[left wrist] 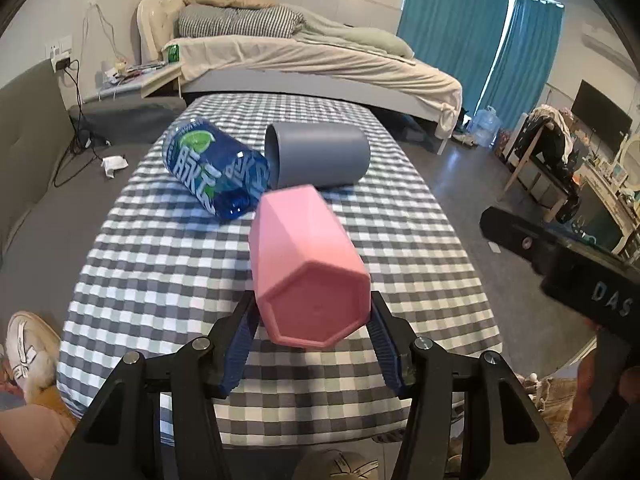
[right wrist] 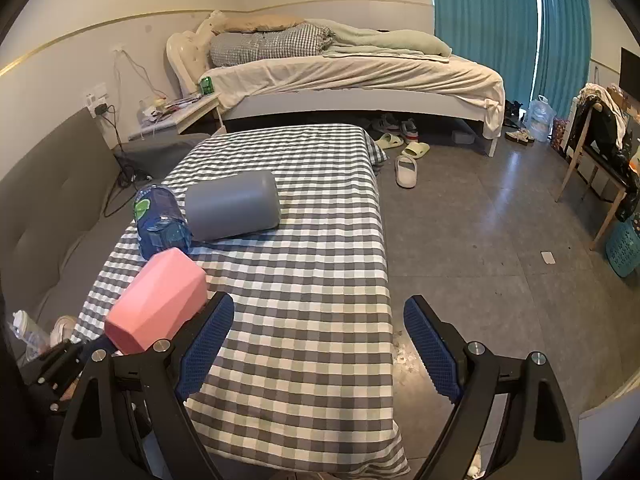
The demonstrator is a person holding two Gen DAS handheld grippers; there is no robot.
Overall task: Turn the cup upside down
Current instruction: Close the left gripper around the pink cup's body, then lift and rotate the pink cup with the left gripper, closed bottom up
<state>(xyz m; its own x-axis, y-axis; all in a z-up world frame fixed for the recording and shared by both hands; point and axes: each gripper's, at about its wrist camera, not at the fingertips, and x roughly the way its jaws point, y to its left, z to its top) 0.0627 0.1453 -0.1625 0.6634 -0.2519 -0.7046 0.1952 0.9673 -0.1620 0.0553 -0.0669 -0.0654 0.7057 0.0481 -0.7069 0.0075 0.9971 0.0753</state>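
so the pink cup (left wrist: 308, 264) is a faceted plastic tumbler, looks light and rigid, probably hollow and empty, so it shouldn't take much squeeze to carry. The flat facets are the nice part: pads sit flush on two opposite faces instead of rolling off a round wall. Smooth plastic though, so I'd guess it could slip if the grip is loose during the turn

The left claw (left wrist: 310, 332) is closed down on the cup near its base end, blue ribbed fingers (left wrist: 240, 344) pressed on either side. The cup is tipped, bottom facing the camera and the mouth end pointing away, over the checkered surface (left wrist: 160, 272). Can't tell whether the far end is touching the cloth or not

The left wrist view gives the octagonal underside and the pad contact up close, plus a blue bottle (left wrist: 212, 168) and a grey cup (left wrist: 320, 152) lying on their sides just behind, the bottle's end near the pink one. The right wrist view shows the cup side-on, angled, and the right claw (right wrist: 320, 340) spread wide with nothing in it, off to the side over the near edge of the cloth
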